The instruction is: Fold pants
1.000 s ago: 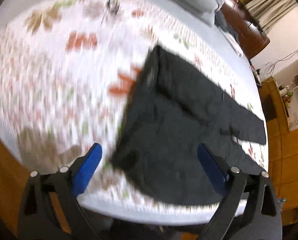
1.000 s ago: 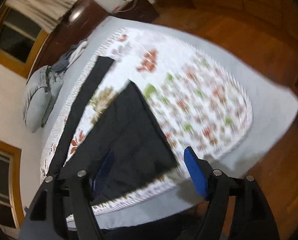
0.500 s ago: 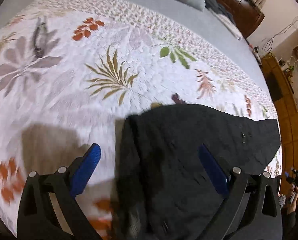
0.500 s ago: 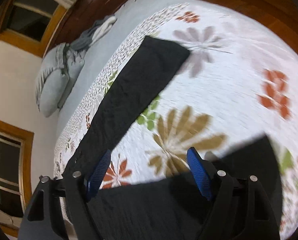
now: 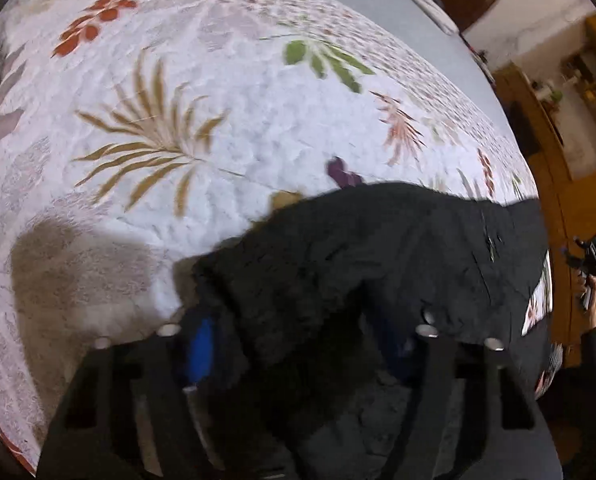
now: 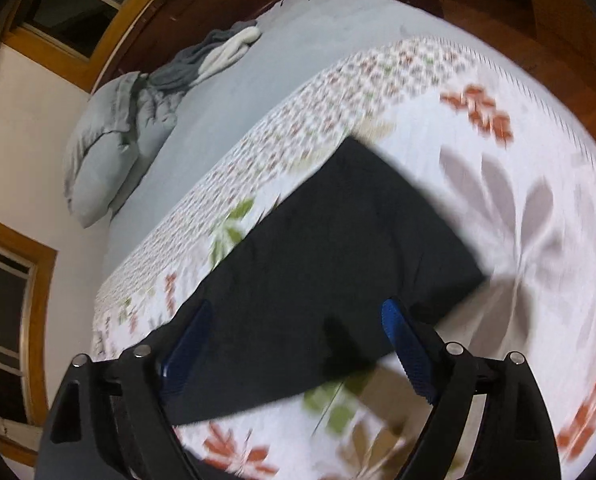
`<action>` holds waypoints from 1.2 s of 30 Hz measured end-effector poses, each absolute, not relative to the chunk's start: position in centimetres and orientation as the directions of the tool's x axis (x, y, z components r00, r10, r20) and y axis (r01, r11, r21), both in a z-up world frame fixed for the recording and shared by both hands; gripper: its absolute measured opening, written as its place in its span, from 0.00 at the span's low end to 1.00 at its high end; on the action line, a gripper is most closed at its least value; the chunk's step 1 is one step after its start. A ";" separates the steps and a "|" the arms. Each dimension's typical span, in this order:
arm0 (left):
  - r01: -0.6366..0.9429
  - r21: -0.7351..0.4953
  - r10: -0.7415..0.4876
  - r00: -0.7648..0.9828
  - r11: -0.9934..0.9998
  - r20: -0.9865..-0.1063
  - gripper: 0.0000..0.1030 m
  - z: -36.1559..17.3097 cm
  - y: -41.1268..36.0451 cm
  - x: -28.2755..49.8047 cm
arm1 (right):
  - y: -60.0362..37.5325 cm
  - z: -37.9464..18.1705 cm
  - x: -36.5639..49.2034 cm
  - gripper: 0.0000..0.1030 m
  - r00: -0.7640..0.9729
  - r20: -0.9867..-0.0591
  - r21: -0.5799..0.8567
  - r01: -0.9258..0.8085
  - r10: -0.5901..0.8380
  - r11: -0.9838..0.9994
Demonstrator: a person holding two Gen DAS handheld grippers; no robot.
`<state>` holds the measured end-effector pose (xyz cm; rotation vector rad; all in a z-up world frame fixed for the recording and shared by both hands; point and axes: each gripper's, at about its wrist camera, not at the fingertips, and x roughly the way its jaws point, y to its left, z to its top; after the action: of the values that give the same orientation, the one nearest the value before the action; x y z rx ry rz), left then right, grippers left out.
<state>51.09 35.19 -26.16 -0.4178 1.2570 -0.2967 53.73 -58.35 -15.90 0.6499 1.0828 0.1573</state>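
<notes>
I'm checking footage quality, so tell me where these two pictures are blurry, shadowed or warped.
Left wrist view: the left gripper and the black pants bunched between its fingers are smeared, and a soft shadow lies on the floral quilt. Right wrist view: the quilt print streaks with motion blur. Both fisheye views bend the bed's edges.

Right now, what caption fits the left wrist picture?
Left tool closing around bunched black pants on a flowery bedspread.
</notes>
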 end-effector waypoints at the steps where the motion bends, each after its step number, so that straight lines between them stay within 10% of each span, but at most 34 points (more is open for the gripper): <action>1: -0.026 -0.476 -0.449 0.291 0.879 -0.845 0.51 -26.2 35.5 51.1 | -59.0 -16.3 55.4 0.85 0.467 -0.785 0.541 0.197 0.407 0.817; 19: -0.150 -0.459 -0.402 0.300 0.876 -0.865 0.40 -27.3 35.8 51.8 | -57.8 -23.9 71.7 0.85 0.266 -0.904 0.368 0.083 0.335 0.926; 24: -0.171 -0.442 -0.377 0.314 0.880 -0.871 0.39 -27.2 35.6 52.0 | -57.9 -23.8 69.9 0.16 0.243 -0.892 0.405 0.058 0.380 0.913; 36: -0.229 -0.400 -0.276 0.430 0.887 -0.859 0.14 -22.6 35.4 50.6 | -59.1 -15.0 63.2 0.09 0.418 -0.855 0.366 0.066 0.307 0.928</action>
<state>50.58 35.36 -22.57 -0.5056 1.1396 -0.0313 63.19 -59.13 -14.97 0.3711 1.1360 0.1553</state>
